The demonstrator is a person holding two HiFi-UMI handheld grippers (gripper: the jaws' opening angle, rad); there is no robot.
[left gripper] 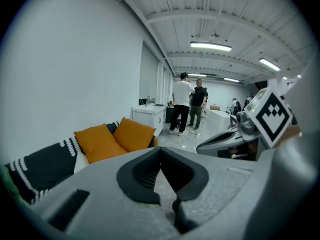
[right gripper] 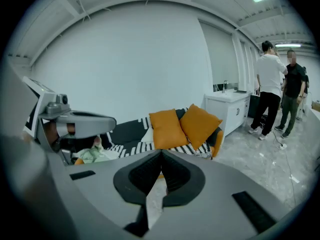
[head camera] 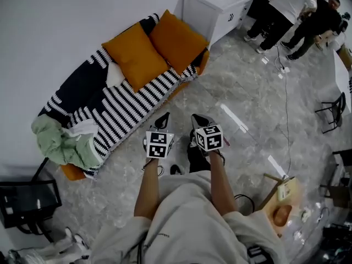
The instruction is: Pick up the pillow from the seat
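Left hand-held gripper (head camera: 164, 117) and right hand-held gripper (head camera: 197, 118) pressed together (empty); pillow (head camera: 135, 54) leans back on sofa (head camera: 82, 87).

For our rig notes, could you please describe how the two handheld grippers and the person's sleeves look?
The left gripper and right gripper are grey with dark ribbed pads. Each carries a white cube with black square markers. The person wears a pale short-sleeved top.

Two orange pillows (head camera: 137, 56) lean on striped seat (head camera: 129, 108).

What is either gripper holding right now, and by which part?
Nothing. The left gripper and right gripper are both shut and empty, apart from the orange pillows.
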